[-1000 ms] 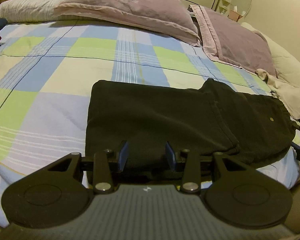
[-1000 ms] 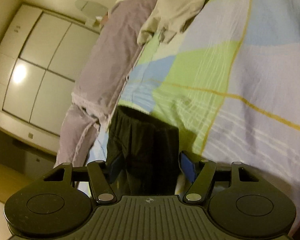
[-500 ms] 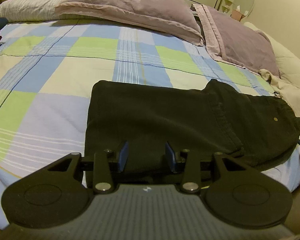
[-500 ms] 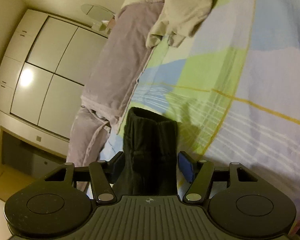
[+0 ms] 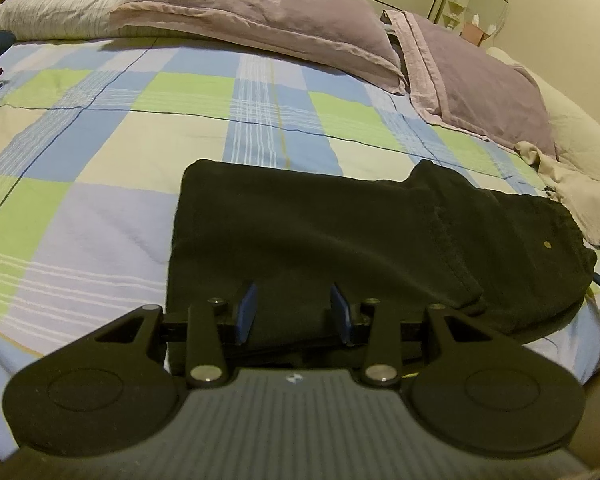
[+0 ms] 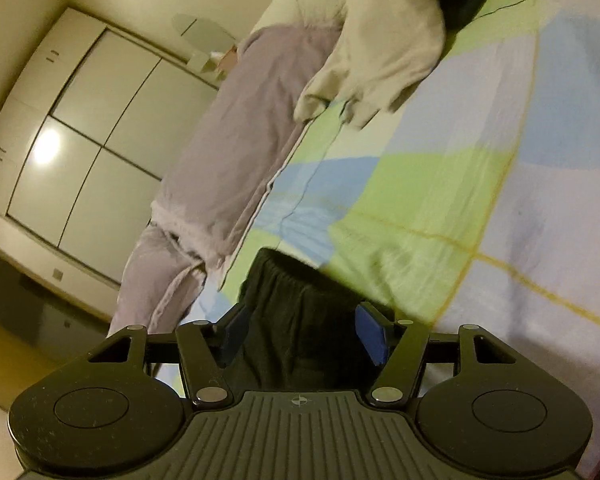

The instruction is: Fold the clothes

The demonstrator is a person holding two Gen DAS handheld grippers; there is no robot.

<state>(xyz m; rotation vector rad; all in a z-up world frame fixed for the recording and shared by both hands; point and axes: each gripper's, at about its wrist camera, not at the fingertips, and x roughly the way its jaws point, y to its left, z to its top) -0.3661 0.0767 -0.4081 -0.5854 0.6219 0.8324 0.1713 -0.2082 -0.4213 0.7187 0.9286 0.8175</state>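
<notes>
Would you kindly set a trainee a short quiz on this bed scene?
1. True or false: the black garment lies on a checked bedspread.
2. Which colour are the pillows? A red, B purple, C black.
3. Fill in: the left gripper has its jaws ____ around the garment's near edge.

Key: 1 true; 2 B; 3 open.
</notes>
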